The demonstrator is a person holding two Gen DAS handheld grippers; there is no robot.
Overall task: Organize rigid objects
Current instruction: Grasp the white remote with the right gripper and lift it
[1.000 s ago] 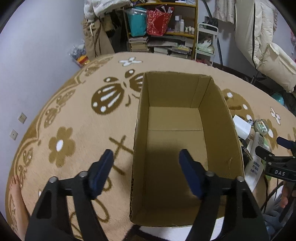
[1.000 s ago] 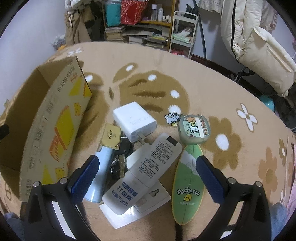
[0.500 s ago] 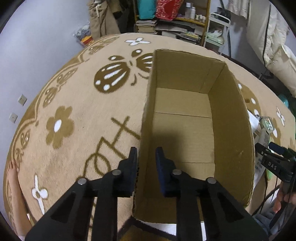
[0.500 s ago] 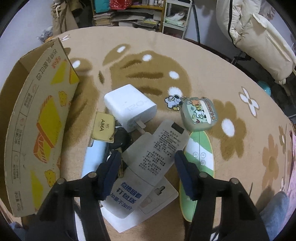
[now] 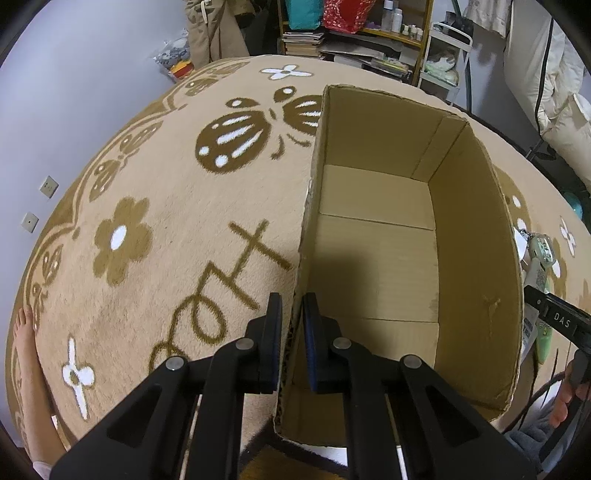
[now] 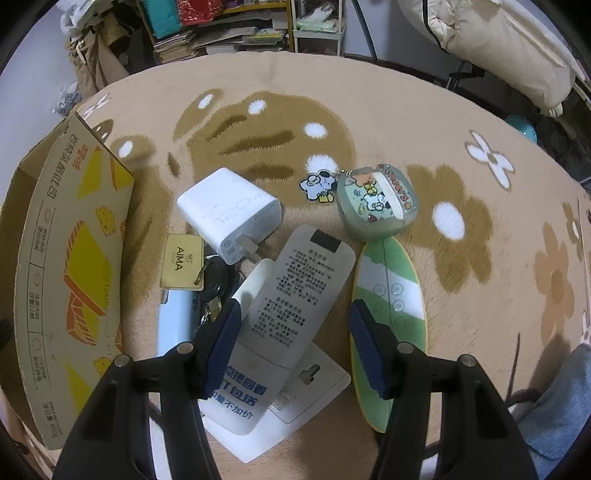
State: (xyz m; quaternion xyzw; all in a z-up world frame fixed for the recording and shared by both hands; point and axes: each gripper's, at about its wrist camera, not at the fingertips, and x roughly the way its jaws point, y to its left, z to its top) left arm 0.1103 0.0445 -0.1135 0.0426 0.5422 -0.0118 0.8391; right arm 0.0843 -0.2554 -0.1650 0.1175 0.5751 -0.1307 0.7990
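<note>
An empty cardboard box (image 5: 472, 258) stands open on the rug; its printed outer side shows in the right wrist view (image 6: 62, 280). My left gripper (image 5: 291, 332) is shut on the box's near left wall. My right gripper (image 6: 291, 339) is open, its fingers on either side of a white remote-shaped pack with printed text (image 6: 291, 306). Around it lie a white charger (image 6: 229, 214), a gold AIMA tag with keys (image 6: 183, 258), a green surfboard-shaped remote (image 6: 391, 295), a light blue object (image 6: 175, 325), a white card (image 6: 303, 391) and a cartoon case (image 6: 376, 203).
The beige rug (image 5: 166, 206) with brown flowers covers the floor. Shelves with books and bags (image 5: 351, 26) stand at the back. A cream coat (image 6: 491, 40) hangs at the right. A bare foot (image 5: 22, 325) is at the rug's left edge.
My left gripper closed from wide open onto the box's left wall. My right gripper narrowed and lowered around the white pack.
</note>
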